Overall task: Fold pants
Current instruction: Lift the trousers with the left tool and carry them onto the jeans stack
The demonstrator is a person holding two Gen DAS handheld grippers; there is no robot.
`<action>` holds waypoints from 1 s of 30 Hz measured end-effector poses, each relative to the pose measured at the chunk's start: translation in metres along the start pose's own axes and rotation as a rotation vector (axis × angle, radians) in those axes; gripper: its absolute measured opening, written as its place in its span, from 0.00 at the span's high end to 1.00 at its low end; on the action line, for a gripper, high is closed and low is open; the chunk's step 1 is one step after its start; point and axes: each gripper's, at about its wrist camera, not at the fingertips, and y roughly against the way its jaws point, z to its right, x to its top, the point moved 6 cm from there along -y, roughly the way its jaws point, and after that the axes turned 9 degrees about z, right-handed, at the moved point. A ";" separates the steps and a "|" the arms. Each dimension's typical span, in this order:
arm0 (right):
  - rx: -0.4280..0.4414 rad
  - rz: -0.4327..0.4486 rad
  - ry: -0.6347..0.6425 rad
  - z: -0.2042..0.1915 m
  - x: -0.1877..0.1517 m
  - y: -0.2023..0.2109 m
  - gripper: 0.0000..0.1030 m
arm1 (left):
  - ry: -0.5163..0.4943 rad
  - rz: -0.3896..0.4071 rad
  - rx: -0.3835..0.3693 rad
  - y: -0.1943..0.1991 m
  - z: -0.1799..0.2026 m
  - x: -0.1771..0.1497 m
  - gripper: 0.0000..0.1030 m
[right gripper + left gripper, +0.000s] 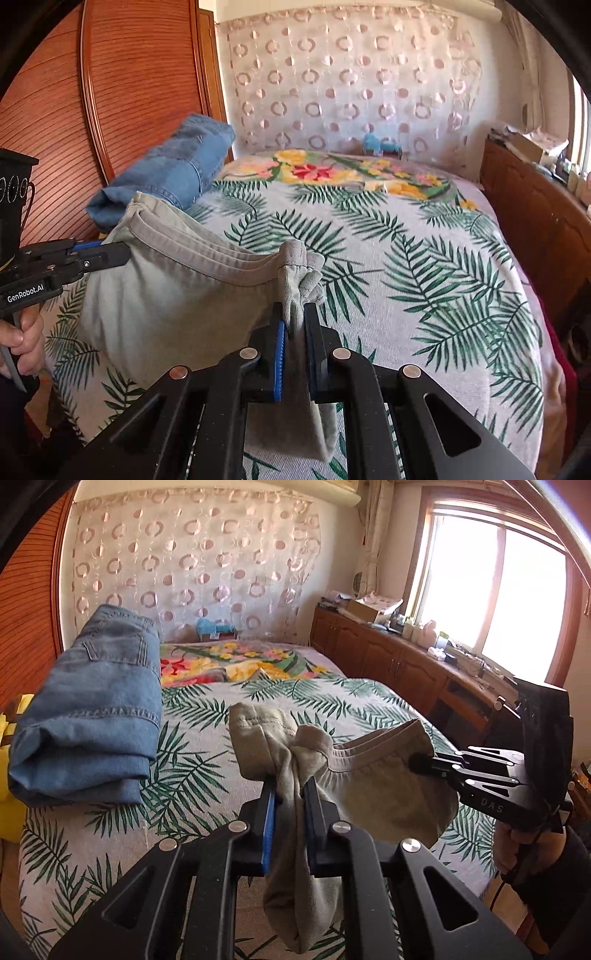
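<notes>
Left of the grey pants (369, 797), folded jeans (92, 709) lie on the leaf-print bed (207, 709). My left gripper (291, 794) is clamped tight on one bunched end of the pants; my right gripper (295, 317) is clamped on the other end. The pants hang between them above the bed, layers stacked. Risk: uneven tension may let a layer slip free, misaligning the fold; lowering too far left could snag the jeans.

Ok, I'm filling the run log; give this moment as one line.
left hand-held gripper: shut on grey cotton pants | right hand-held gripper: shut on pants | pants: held above leaf-print bed sheet | folded blue jeans: on bed
</notes>
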 end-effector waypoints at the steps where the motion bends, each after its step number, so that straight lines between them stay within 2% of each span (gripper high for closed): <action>1: 0.004 0.007 0.000 0.000 0.002 0.004 0.91 | -0.002 0.009 0.001 0.003 0.001 0.002 0.86; 18: 0.019 0.159 0.072 -0.018 0.046 0.062 0.91 | -0.040 0.164 0.006 0.051 0.007 0.045 0.86; 30: 0.038 0.188 0.107 -0.023 0.058 0.055 0.91 | -0.046 0.209 0.030 0.065 -0.005 0.058 0.86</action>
